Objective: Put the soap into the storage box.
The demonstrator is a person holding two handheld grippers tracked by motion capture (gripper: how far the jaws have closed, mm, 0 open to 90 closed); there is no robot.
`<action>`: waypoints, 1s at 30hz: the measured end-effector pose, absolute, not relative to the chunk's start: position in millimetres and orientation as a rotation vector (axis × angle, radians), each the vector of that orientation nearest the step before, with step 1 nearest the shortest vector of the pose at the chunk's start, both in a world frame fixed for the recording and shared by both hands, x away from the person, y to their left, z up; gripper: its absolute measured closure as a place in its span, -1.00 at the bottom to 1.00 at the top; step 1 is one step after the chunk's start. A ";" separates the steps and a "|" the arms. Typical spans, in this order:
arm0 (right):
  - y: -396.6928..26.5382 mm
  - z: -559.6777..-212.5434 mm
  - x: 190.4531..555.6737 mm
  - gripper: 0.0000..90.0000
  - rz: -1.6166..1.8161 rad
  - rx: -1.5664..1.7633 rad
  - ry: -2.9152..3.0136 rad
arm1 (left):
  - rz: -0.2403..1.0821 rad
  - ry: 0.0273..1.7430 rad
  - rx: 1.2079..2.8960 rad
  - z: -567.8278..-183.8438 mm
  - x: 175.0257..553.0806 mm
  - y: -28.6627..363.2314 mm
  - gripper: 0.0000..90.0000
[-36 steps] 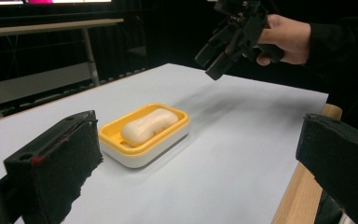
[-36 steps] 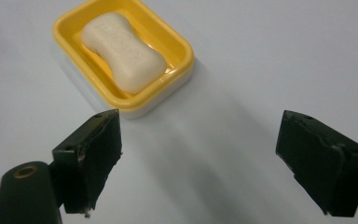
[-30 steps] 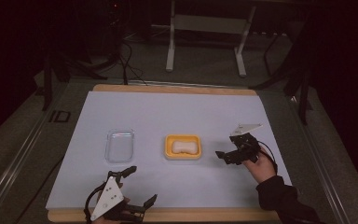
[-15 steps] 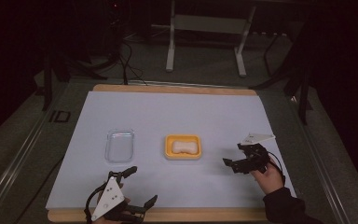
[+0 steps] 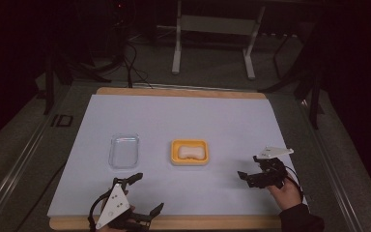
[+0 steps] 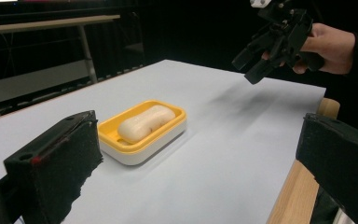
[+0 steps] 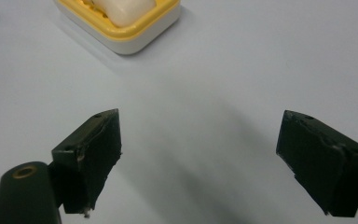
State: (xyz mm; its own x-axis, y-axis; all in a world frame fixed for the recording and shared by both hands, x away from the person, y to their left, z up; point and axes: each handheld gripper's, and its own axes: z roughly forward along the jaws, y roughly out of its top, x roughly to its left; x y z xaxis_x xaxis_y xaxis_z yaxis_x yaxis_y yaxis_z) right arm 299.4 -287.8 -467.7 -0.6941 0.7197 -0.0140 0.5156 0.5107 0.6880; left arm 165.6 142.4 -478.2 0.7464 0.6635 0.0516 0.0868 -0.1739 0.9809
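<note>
A yellow soap dish with a white bar of soap in it sits mid-table. Left of it lies a clear plastic tray, empty. My left gripper rests open at the near left edge, its jaws wide apart and aimed at the dish and soap. My right gripper, held by a hand, hovers open right of the dish and slightly nearer, above bare sheet. Its wide-set jaws hold nothing, and the dish shows at the top left. It appears far off in the left gripper view.
A white sheet covers a wooden board whose edge runs along the near side. A metal stand and cables stand on the dark floor behind the table. Grey rails flank both sides.
The right gripper has drawn back toward the near edge and slightly right, away from the soap dish. The left gripper, dish and tray have not moved.
</note>
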 end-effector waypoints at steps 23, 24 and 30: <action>-303.8 -468.9 291.5 -0.70 1.027 1.080 2.389 | 0.561 0.598 1.693 -477.5 165.0 140.6 -1.00; -303.4 -469.1 291.6 -0.70 1.030 1.079 2.390 | 0.564 0.597 1.694 -477.5 164.7 140.6 -1.00; -302.4 -471.6 293.1 -0.70 1.041 1.072 2.375 | 0.569 0.599 1.688 -476.5 164.0 141.6 -1.00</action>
